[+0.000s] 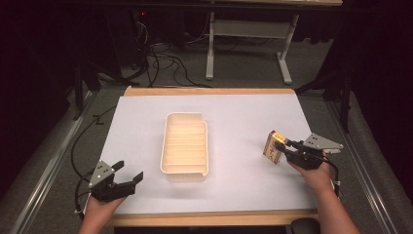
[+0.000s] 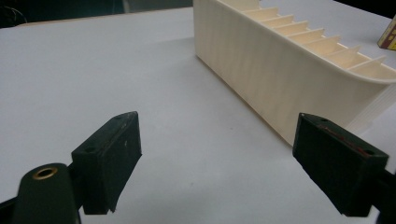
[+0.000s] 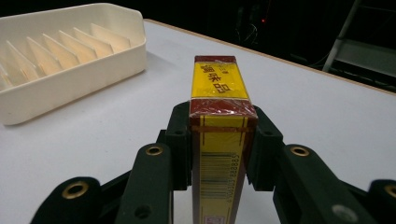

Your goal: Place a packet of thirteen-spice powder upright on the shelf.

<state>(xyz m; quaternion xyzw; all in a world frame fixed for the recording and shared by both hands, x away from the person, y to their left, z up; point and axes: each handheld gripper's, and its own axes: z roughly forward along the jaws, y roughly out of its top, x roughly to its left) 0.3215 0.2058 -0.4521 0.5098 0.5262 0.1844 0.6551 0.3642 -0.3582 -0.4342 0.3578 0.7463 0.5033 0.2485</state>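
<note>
From the high view the right tool (image 1: pixel 285 146) clamps a yellow-and-red box (image 1: pixel 272 146) on the counter (image 1: pixel 243 190) right of the slotted tray (image 1: pixel 185 146), while the left gripper view shows the left tool (image 2: pixel 224 154) spread idle beside that tray's wall, and the right gripper view shows pads squeezing the box's narrow sides, likely for slotting it upright.

The left claw (image 1: pixel 130 171) hovers near the worktop's (image 1: pixel 243 190) near-left corner, jaws spread wide. The right claw (image 1: pixel 281 146), near the right edge, is clamped, seemingly raised slightly.
</note>
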